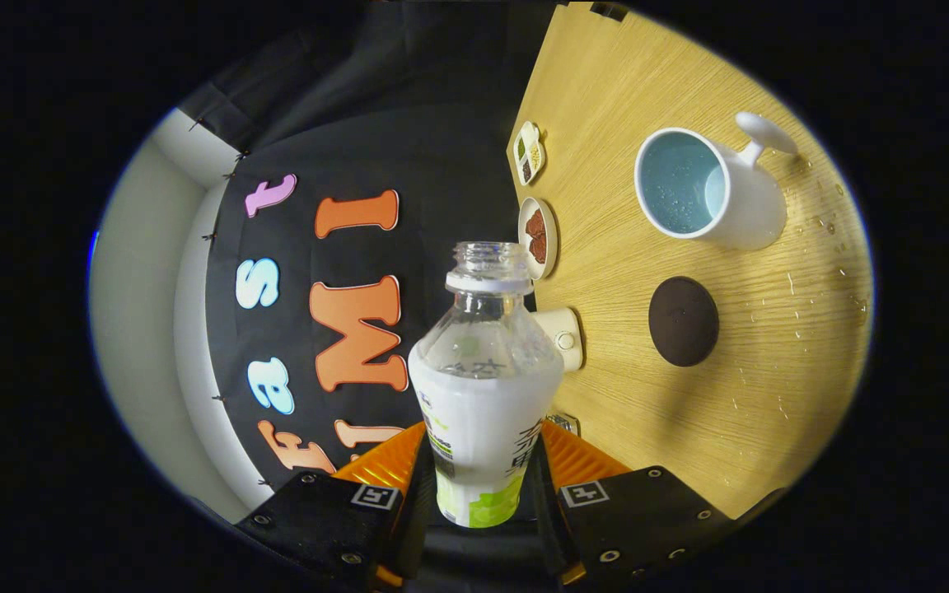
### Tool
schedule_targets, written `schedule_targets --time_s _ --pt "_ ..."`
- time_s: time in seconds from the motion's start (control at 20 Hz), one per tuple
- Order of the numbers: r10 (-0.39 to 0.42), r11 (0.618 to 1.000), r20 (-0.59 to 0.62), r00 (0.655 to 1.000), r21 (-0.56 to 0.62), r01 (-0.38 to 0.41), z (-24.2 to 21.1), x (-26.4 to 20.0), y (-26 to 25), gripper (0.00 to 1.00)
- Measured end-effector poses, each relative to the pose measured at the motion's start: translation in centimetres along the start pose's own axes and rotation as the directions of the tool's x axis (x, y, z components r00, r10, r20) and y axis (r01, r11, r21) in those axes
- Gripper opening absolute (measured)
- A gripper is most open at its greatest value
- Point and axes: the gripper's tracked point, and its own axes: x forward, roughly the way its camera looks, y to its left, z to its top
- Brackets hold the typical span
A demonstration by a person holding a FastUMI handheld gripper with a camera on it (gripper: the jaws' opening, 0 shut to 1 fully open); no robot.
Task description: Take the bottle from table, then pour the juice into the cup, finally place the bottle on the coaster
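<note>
Bottle (483,387) clamped between both fingers of the gripper (483,494), neck open, pointing along them — cup (701,189) and coaster (683,320) lie off to its side, mid-table.

A light wooden table (689,395) with a fine straight grain appears tipped on its side, its edge running along the black cloth wall (409,148) of the booth. The cloth hangs in soft folds and is pinned along one border to a pale, plain wall (141,329). Small water droplets (812,222) glisten on the brightly lit tabletop.
</note>
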Motion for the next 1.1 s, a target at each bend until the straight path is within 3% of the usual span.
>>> schedule_targets --time_s 1.1 --pt "0.01 0.996 0.005 1.0 0.084 -0.011 0.83 0.59 0.62 0.57"
